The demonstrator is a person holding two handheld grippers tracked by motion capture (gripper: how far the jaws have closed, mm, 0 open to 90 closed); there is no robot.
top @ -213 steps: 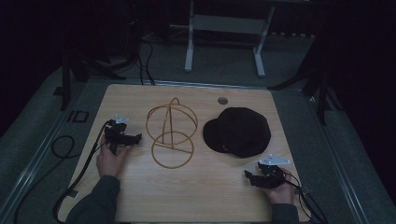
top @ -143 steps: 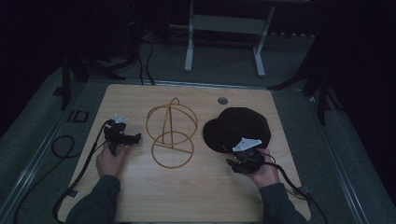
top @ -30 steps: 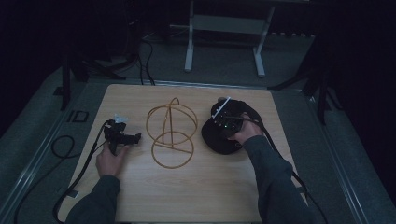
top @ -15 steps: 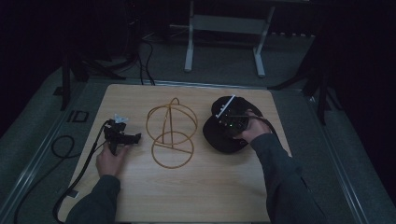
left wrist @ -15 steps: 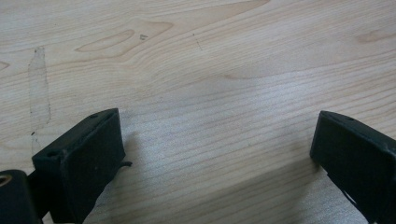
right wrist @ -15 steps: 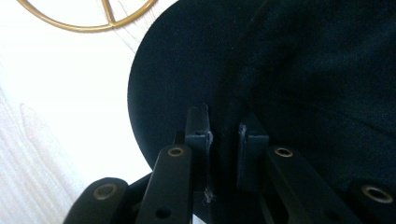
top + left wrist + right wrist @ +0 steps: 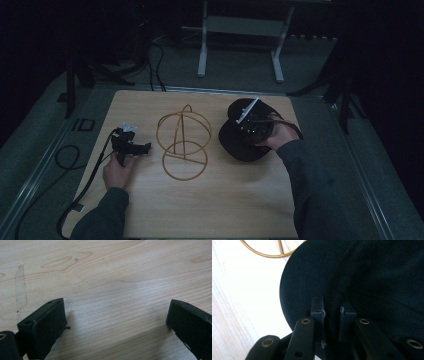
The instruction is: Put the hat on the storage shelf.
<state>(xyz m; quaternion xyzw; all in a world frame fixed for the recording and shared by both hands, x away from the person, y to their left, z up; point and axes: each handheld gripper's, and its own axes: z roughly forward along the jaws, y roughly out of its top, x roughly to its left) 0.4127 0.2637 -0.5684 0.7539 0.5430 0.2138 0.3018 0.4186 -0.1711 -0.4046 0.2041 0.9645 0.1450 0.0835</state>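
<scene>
High view first: we see the wooden table (image 7: 210, 210) under both our arms. On its right half lies the black cap (image 7: 239, 145), brim toward the middle of the table. Left of it, near but apart, stands the gold wire stand (image 7: 182, 142), two flat rings on the wood with arched hoops rising over them; its ring (image 7: 262, 251) also shows in the right gripper view at the far left.

Our right gripper (image 7: 255, 127) sits over the cap, and in its own view the right gripper (image 7: 333, 312) has its two jaws drawn nearly together on a fold of the cap's dark cloth (image 7: 362, 285), where brim meets crown.

Our left gripper (image 7: 131, 146) rests on the left part of the table, well apart from the wire stand. Its own view shows the left gripper (image 7: 115, 322) with jaws standing wide apart over bare wood grain.
</scene>
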